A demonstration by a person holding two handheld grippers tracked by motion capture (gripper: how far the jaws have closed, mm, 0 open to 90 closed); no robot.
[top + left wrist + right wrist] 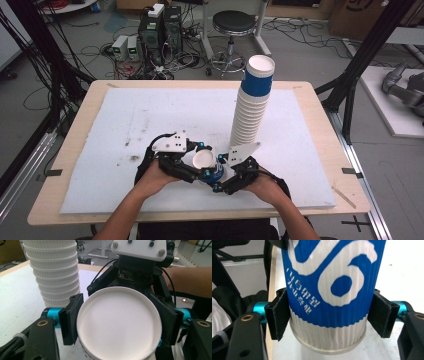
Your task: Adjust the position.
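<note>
A ribbed blue-and-white paper cup [205,161] is held just above the white mat [150,115], near the table's front middle. My left gripper [201,161] comes in from the left and is shut on it. In the left gripper view the cup's white round end [117,325] faces the camera, with a black pad [71,318] pressed on each side. My right gripper [217,174] is shut on the cup's printed wall [329,290] from the right, and it also faces the left gripper view [140,272]. A tall stack of upturned cups [252,105] leans just behind.
The stack [53,272] stands close to the grippers on their far side. The mat covers a wooden table [80,125]. Beyond the table are a black stool [234,22], computers [160,30] and cables on the floor. Black frame posts [367,55] flank the table.
</note>
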